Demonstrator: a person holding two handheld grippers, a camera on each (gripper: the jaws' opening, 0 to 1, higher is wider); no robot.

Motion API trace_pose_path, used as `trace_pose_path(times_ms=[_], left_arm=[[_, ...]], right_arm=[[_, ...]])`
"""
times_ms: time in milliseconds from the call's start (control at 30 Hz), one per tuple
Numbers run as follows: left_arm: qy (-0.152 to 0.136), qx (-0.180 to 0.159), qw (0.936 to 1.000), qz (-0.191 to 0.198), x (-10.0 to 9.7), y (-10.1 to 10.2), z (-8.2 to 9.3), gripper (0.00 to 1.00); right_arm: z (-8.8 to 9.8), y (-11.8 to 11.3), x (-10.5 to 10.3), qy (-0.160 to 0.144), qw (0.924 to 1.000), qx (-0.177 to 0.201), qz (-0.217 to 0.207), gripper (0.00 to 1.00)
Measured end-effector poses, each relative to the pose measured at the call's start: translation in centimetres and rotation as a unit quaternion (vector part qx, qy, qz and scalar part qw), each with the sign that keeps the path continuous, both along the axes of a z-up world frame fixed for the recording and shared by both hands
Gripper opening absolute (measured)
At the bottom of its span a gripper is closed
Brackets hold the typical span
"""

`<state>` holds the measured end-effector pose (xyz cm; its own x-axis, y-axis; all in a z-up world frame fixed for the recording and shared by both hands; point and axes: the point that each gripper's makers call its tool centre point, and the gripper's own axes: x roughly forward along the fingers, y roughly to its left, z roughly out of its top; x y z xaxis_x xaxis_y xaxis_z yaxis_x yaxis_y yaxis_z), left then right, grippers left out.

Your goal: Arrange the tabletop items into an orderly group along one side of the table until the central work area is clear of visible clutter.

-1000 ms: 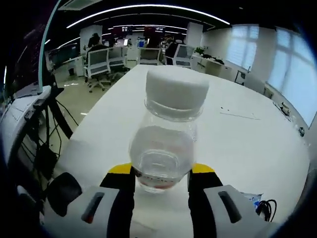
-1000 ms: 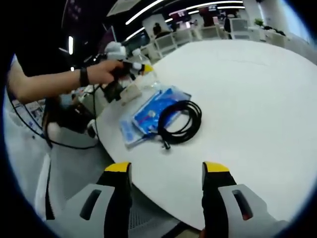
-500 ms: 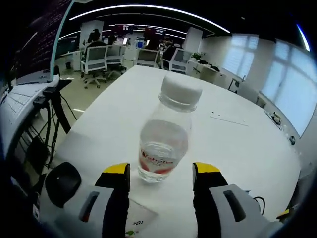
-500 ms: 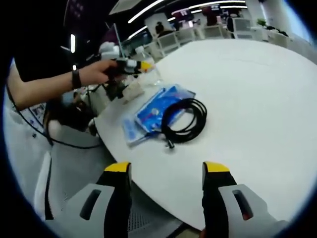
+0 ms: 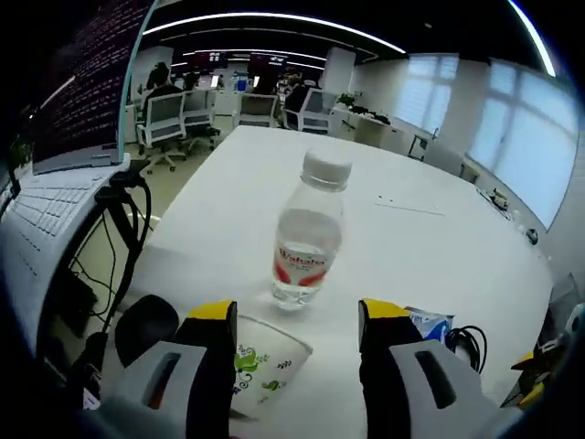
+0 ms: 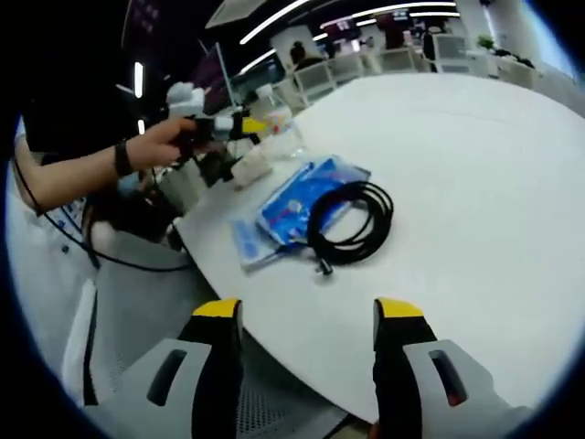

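- Standing upright near one edge of the white worktop [image 5: 430,265], the bottle [image 5: 309,243] is clear, with a white cap and a red label, and nothing touches it.
- Left gripper [image 5: 294,320]: jaws spread apart and empty, with the bottle ahead of them and free of both tips.
- A clear packet [image 5: 265,357] printed with green lies flat between the left jaws, at the worktop's edge just in front of the bottle.
- Blue pouch [image 5: 428,322]: lies beside the right-hand jaw in the left gripper view, with the black cable [image 5: 470,344] touching its far side.
- Right gripper [image 6: 307,315]: jaws parted, holding nothing, and hovering off the worktop's rounded edge.
- In the right gripper view the cable [image 6: 355,221] is a loose coil resting partly on the pouch [image 6: 294,203], both close to the edge.
- A hand [image 6: 164,144] with a dark wristband holds the left gripper [image 6: 256,123] over the same edge, beyond the pouch.
- Past the worktop, office chairs [image 5: 174,114] and desks stand under strip lights.
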<state>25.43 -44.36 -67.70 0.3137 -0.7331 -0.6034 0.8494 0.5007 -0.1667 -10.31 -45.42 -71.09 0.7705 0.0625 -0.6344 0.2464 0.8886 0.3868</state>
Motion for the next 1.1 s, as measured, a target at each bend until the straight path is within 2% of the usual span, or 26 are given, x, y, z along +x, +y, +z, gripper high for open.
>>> trace_pose_path(times_ms=[67, 100, 167, 533, 800, 1100], left_arm=[[-0.015, 0.023, 0.9995, -0.014, -0.4, 1.2, -0.1, 0.51], [-0.025, 0.028, 0.9987, -0.034, -1.0, 1.5, 0.0, 0.52], [-0.033, 0.036, 0.9976, -0.049, -1.8, 2.4, 0.0, 0.54], [-0.039, 0.091, 0.9914, -0.085, -5.1, 7.8, -2.0, 0.54], [-0.024, 0.099, 0.9917, -0.077, -6.5, 10.0, -2.9, 0.52], [-0.022, 0.105, 0.9911, -0.079, -7.2, 11.1, -3.7, 0.51]], right_arm=[[0.1, 0.0, -0.1, -0.002, 1.0, 0.0, -0.001, 0.56], [0.1, 0.0, -0.1, -0.003, 1.0, -0.001, -0.002, 0.56], [0.2, -0.1, -0.2, -0.005, 1.0, -0.001, -0.005, 0.56], [0.4, -0.5, -1.1, -0.012, 0.9996, -0.001, -0.026, 0.56], [0.6, -0.7, -1.8, -0.008, 0.9994, -0.006, -0.034, 0.56], [0.8, -0.1, -2.0, -0.003, 0.9993, -0.009, -0.036, 0.56]])
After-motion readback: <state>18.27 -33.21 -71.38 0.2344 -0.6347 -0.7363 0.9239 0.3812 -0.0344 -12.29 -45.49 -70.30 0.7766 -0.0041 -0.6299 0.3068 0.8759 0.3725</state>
